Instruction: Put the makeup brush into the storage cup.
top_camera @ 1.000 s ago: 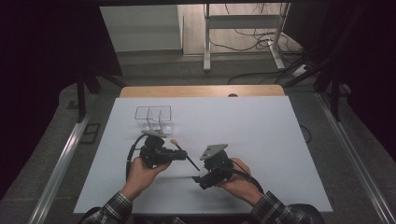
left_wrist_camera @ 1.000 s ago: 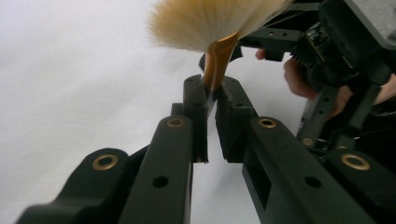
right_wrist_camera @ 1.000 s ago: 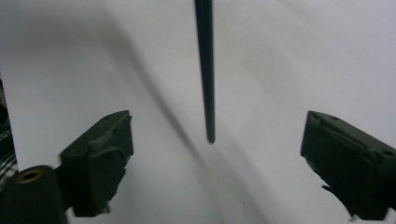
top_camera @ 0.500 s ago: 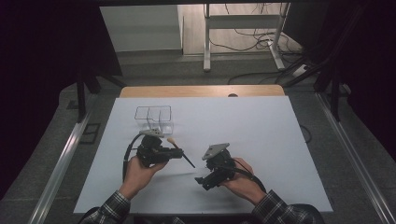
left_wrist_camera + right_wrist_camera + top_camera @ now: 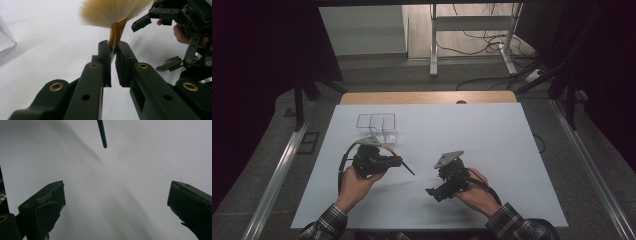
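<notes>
The left claw (image 5: 113, 53) is clenched on a makeup brush (image 5: 117, 32), its pads pinching the golden ferrule just under the fanned pale bristles, which spread across the top centre of the left gripper view. In the high view the same left claw (image 5: 396, 161) sits left of centre, with the brush (image 5: 401, 163) running through it: the bristle end points toward the upper left, the thin dark handle slants down and right, ending free above the white tabletop (image 5: 492, 135).

The right claw (image 5: 113, 205) is released; its jaws have just been opening and now stand wide at the lower corners of its own view, with nothing between them. The dark handle tip (image 5: 102, 135) hangs at the top centre of that view, ahead of the claw and well clear of the pads. In the high view the right claw (image 5: 432, 192) lies right of and below the handle's free end, near but apart.

So the brush's long axis runs diagonally, and its handle end is the part closest to the right claw; any handover would, I judge, turn on that gap.

A clear compartmented container (image 5: 376, 126) stands just above the left hand. Its contents are hard to make out. The bristles are cut off by the frame's top edge in the left gripper view.
</notes>
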